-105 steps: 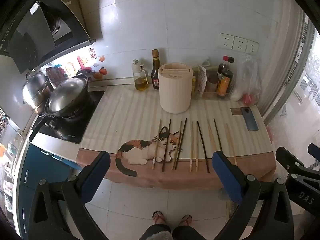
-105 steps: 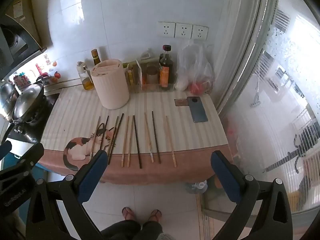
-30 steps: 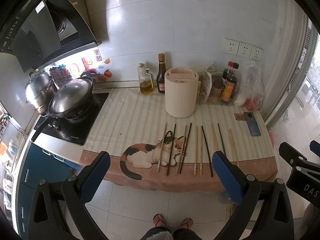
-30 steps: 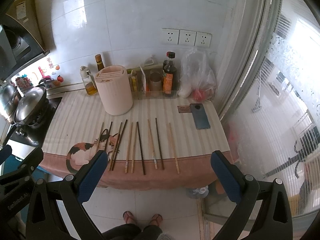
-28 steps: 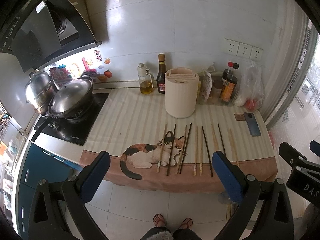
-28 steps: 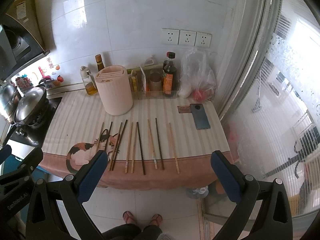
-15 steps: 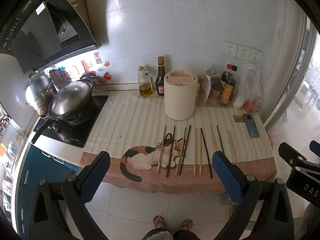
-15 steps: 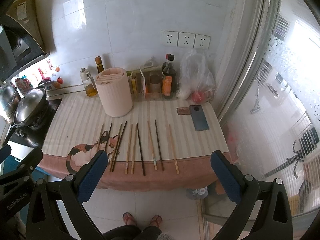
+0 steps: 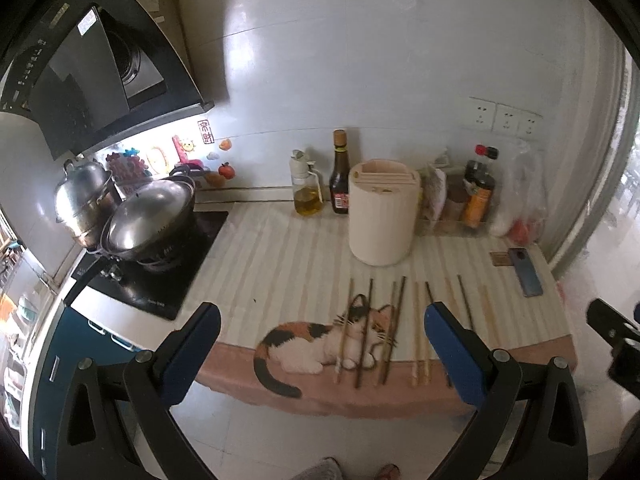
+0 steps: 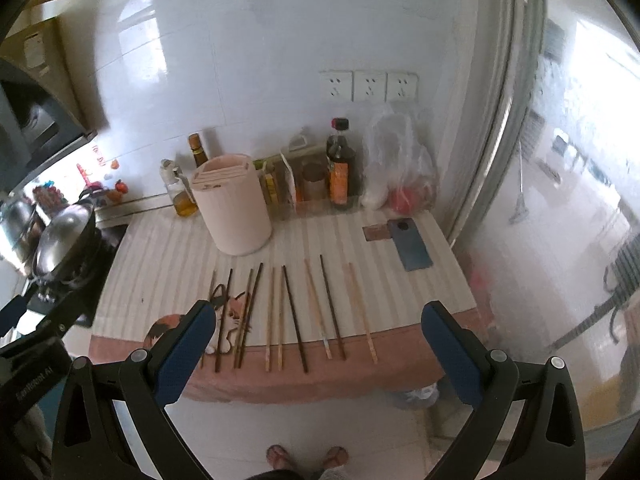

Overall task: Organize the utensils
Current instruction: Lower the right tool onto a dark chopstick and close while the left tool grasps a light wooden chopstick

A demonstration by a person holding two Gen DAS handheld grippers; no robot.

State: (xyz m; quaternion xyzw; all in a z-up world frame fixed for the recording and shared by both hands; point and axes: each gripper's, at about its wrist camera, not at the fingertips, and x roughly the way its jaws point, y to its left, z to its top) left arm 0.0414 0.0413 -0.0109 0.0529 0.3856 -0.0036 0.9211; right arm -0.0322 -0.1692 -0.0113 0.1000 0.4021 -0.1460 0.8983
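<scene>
Left gripper (image 9: pixel 320 344): held up in the air short of the counter edge, blue pads wide apart, nothing between them.
Right gripper (image 10: pixel 316 340): likewise raised off the counter, jaws spread, empty.
Chopsticks (image 10: pixel 294 314): a row of loose sticks, dark and pale mixed, lying flat side by side near the front edge of the counter, tips pointing toward the wall; the leftmost few cross the cat picture.
Holder (image 10: pixel 231 209): pale pink round tub with a slotted top, standing upright behind the row of sticks, apart from them.
Mat (image 9: pixel 280 256): striped cloth over the counter with a calico cat (image 9: pixel 320 342) printed at the front, its hem hanging over the edge.
Bottles: oil bottle (image 9: pixel 306 196) and dark sauce bottle (image 9: pixel 339 184) just left of the tub against the wall; another dark bottle (image 10: pixel 341 168) to its right beside a plastic bag (image 10: pixel 400 176).
Phone (image 10: pixel 412 246): face down at the right end of the counter, well apart from the sticks.
Stove side: lidded wok (image 9: pixel 150 216) and steel pot (image 9: pixel 82 196) on the black hob.
Person: feet (image 10: pixel 306 456) on the tiled floor below the counter.
</scene>
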